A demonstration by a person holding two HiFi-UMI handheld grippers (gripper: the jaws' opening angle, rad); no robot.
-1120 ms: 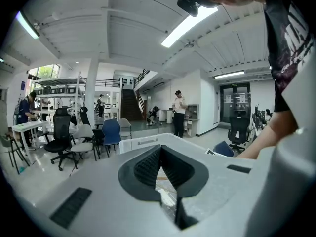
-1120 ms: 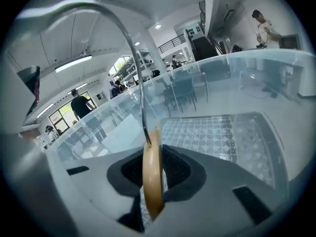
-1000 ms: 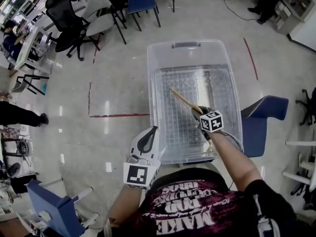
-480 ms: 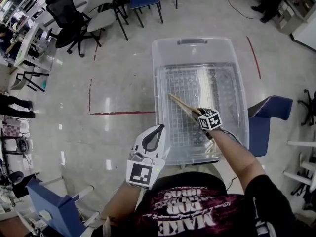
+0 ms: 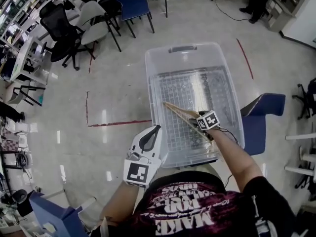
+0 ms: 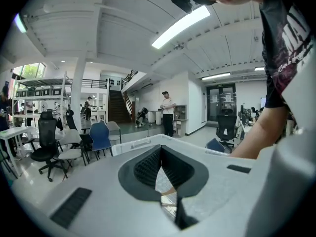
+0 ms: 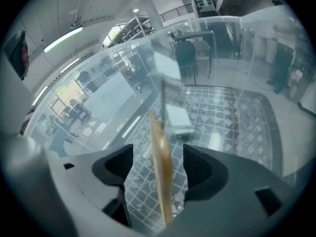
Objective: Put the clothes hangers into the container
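Observation:
A clear plastic container (image 5: pixel 183 48) with a grid-patterned bottom stands on the floor in front of me. My right gripper (image 5: pixel 201 126) reaches down inside it near its front right. A wooden clothes hanger (image 5: pixel 180 111) slants from that gripper toward the container's middle. In the right gripper view the hanger (image 7: pixel 159 142) stands on edge between the jaws of the right gripper (image 7: pixel 158 164). These jaws are opening, with a gap on each side of the wood. My left gripper (image 5: pixel 156 130) hovers outside the container's front left corner. It is shut and empty (image 6: pixel 159 149), with the container's rim (image 6: pixel 133 144) just beyond it.
A blue chair (image 5: pixel 259 115) stands against the container's right side. Several office chairs (image 5: pixel 94 19) crowd the far left. A red tape line (image 5: pixel 118 123) crosses the floor left of the container. A blue object (image 5: pixel 52 216) sits at the near left.
The right gripper has sunk a little deeper into the container with the hanger, whose far end now lies lower. The left gripper has barely moved.

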